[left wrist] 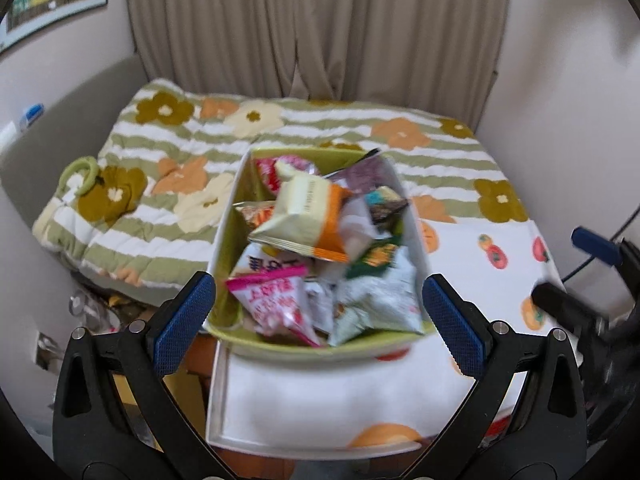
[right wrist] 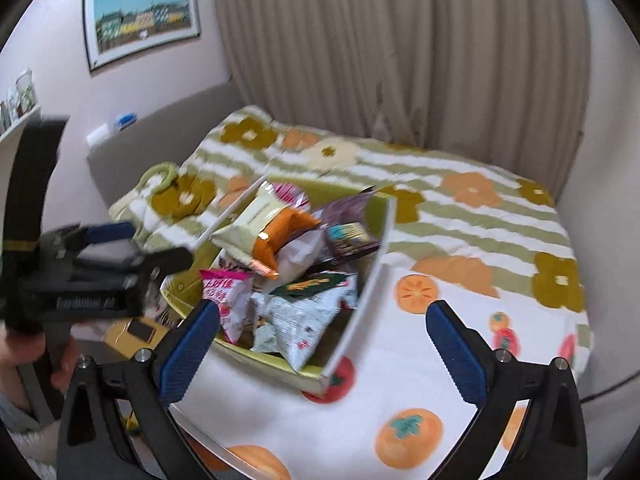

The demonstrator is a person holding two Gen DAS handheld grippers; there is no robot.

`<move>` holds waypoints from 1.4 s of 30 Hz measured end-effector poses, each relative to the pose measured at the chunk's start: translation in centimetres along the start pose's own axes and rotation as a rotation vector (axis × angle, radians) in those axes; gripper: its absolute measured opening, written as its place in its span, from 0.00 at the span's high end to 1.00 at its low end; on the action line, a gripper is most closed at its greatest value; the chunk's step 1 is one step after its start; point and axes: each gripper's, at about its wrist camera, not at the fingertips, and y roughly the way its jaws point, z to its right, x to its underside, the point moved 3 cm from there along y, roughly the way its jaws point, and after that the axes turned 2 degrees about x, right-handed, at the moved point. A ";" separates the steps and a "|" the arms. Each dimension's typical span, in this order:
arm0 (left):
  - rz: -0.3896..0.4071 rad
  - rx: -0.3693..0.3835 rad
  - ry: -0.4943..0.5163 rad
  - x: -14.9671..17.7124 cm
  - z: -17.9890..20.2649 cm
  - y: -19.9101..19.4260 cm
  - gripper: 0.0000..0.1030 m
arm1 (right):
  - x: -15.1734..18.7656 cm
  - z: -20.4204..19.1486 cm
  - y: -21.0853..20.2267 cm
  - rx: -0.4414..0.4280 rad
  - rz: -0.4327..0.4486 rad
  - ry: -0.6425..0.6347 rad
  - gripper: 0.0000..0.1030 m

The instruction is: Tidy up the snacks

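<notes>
A green-lined white box [left wrist: 230,216] full of snack packets sits on a table with a persimmon-print cloth [left wrist: 500,280]. On top lies a cream and orange packet [left wrist: 308,216]; a pink packet [left wrist: 276,300] and a pale green packet [left wrist: 380,304] lie at the near end. The box also shows in the right wrist view [right wrist: 362,312]. My left gripper [left wrist: 318,320] is open and empty, its blue pads either side of the box's near end. My right gripper [right wrist: 322,346] is open and empty, just right of and nearer than the box. The left gripper [right wrist: 120,248] shows at the left in the right wrist view.
A bed with a floral striped quilt [left wrist: 280,128] lies behind the table, with curtains [left wrist: 312,28] beyond. A green ring [left wrist: 80,176] lies on the quilt's left. Clutter lies on the floor [left wrist: 100,312] left of the table. A framed picture [right wrist: 144,20] hangs on the wall.
</notes>
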 end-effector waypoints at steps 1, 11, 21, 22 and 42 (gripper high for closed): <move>0.016 -0.003 0.007 0.4 0.7 -1.0 0.00 | 0.2 0.5 -1.1 0.022 0.013 0.017 0.00; 0.154 -0.014 0.057 3.8 6.2 -9.4 0.00 | 4.0 4.9 -9.6 0.250 0.085 0.138 0.00; 0.205 -0.003 0.071 5.5 8.8 -12.2 0.00 | 6.6 6.3 -13.1 0.327 0.119 0.170 0.00; 0.206 -0.002 0.070 5.5 8.9 -12.4 0.00 | 6.7 6.3 -13.2 0.329 0.120 0.168 0.00; 0.204 -0.002 0.058 5.8 9.6 -12.8 0.00 | 6.8 6.5 -14.2 0.332 0.128 0.168 0.01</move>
